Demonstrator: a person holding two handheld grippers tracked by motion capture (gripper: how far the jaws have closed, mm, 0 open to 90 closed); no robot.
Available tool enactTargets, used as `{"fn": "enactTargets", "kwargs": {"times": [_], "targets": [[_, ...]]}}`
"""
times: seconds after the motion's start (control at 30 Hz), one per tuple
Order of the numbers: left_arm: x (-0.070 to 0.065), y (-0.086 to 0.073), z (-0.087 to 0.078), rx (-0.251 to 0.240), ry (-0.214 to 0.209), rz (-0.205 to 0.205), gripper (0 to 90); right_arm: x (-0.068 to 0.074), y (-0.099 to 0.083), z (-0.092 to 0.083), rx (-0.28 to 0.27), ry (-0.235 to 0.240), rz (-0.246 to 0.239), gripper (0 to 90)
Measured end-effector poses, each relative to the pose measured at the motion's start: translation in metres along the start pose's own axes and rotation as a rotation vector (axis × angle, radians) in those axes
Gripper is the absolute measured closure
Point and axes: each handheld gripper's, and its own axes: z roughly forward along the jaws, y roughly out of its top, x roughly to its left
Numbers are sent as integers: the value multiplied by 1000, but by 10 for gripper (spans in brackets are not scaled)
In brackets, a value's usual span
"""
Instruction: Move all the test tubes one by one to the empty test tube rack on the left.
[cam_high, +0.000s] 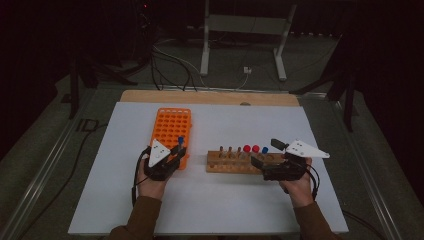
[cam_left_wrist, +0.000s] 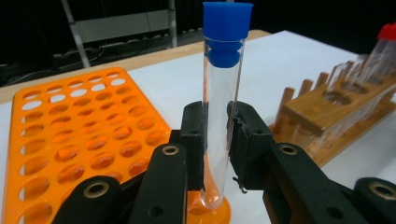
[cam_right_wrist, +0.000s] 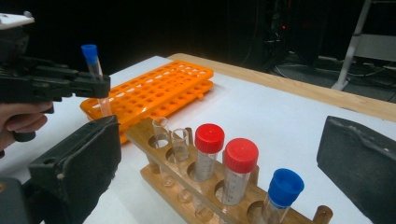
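Observation:
My left gripper (cam_high: 176, 151) (cam_left_wrist: 215, 140) is shut on a clear test tube with a blue cap (cam_left_wrist: 223, 93) (cam_right_wrist: 95, 70) (cam_high: 181, 141), held upright over the near right corner of the orange rack (cam_high: 171, 131) (cam_left_wrist: 79, 140) (cam_right_wrist: 159, 91). The tube's rounded bottom hangs just above a rack hole. My right gripper (cam_high: 265, 155) (cam_right_wrist: 224, 154) stands open at the right end of the wooden rack (cam_high: 235, 162) (cam_right_wrist: 196, 196). That wooden rack holds two red-capped tubes (cam_right_wrist: 209, 151) (cam_high: 251, 148), a blue-capped tube (cam_right_wrist: 281, 193) and some uncapped ones (cam_right_wrist: 180, 147).
A white mat (cam_high: 215, 195) covers the wooden table (cam_high: 210, 96). Beyond the far edge stand a white metal frame (cam_high: 245, 35) and cables (cam_high: 170, 62) on a dark floor.

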Motion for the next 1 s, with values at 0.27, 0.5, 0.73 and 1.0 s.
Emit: {"fn": "enactTargets", "kwargs": {"times": [0.27, 0.5, 0.73, 1.0], "targets": [[3, -10, 6, 44, 21, -4, 767, 0, 0, 0, 0, 0, -3, 0], [1, -16, 9, 93, 33, 16, 772, -1, 0, -1, -2, 1, -3, 0], [1, -20, 11, 138, 32, 21, 777, -2, 0, -2, 0, 0, 1, 0], [1, -22, 12, 153, 33, 19, 775, -2, 0, -1, 0, 2, -1, 0]]}}
